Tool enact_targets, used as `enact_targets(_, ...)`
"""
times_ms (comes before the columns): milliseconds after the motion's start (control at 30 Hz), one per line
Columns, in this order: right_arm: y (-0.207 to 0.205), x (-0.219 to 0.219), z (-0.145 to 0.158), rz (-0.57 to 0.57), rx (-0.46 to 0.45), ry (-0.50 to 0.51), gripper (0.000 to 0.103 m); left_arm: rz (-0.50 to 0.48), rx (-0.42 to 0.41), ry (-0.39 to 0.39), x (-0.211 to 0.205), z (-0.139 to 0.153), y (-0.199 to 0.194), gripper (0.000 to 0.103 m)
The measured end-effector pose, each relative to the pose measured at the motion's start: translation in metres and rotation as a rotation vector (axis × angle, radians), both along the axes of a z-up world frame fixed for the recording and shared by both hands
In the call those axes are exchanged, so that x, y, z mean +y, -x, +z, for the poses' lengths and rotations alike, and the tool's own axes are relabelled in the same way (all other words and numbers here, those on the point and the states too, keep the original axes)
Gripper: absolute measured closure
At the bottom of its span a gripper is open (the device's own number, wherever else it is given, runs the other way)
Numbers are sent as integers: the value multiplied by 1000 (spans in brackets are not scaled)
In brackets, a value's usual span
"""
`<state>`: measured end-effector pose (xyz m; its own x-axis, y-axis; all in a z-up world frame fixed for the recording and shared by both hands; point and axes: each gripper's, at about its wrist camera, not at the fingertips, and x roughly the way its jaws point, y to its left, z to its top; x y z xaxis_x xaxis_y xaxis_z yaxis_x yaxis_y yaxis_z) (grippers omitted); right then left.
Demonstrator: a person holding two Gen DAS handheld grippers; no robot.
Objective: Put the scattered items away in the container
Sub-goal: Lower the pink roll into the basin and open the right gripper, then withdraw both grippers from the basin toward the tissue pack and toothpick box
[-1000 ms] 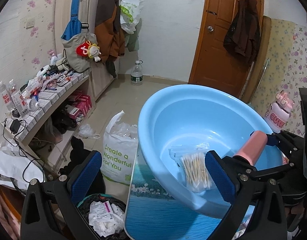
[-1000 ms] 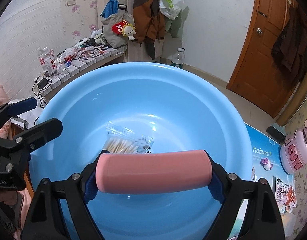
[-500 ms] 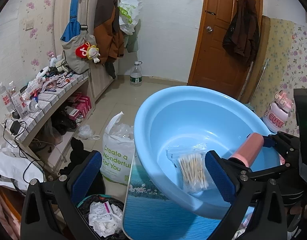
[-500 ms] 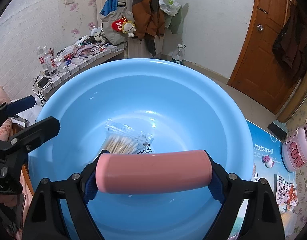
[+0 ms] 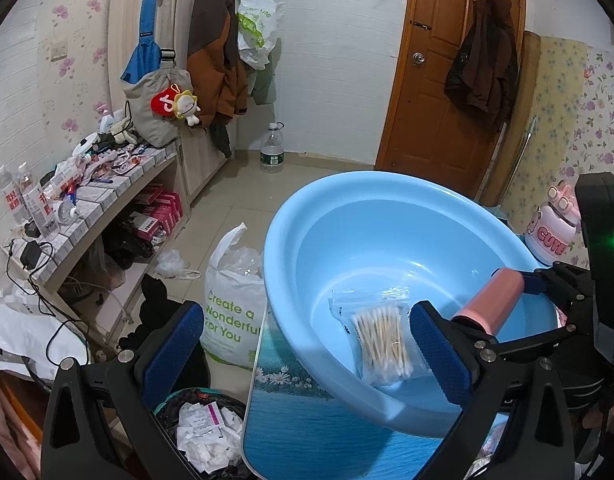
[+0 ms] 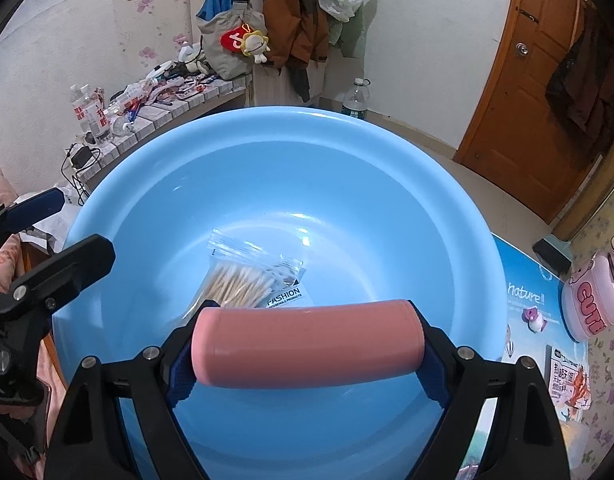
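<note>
Pink cylinder (image 6: 307, 342) is clamped end to end between the fingers of the right gripper (image 6: 307, 360), held crosswise above the near inside of the blue basin (image 6: 467, 216), likely so a release drops it in. Bag of cotton swabs (image 6: 243, 280) is already lying on the basin floor, just beyond the cylinder. Left gripper (image 5: 303, 348) is spread wide and empty, parked at the basin's near-left rim, probably kept clear. Pink cup (image 5: 553, 226) is left outside the basin, on the tabletop (image 5: 319, 432).
</note>
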<state>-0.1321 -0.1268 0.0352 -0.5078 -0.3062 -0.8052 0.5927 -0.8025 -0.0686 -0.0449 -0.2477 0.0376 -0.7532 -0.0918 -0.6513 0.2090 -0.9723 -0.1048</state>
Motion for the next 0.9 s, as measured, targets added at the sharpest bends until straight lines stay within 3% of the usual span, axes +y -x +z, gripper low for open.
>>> enact_targets(100,-3,3,5,-12,36,9,0,1,0,0,0,0,0,0)
enact_targets(467,-15,9,14,2,46,29,0,9,8,2,-3,6,-3,0)
enact_targets(900,-35,46,49,-17,147,107,0,-12,50,16,15,27,-18,0)
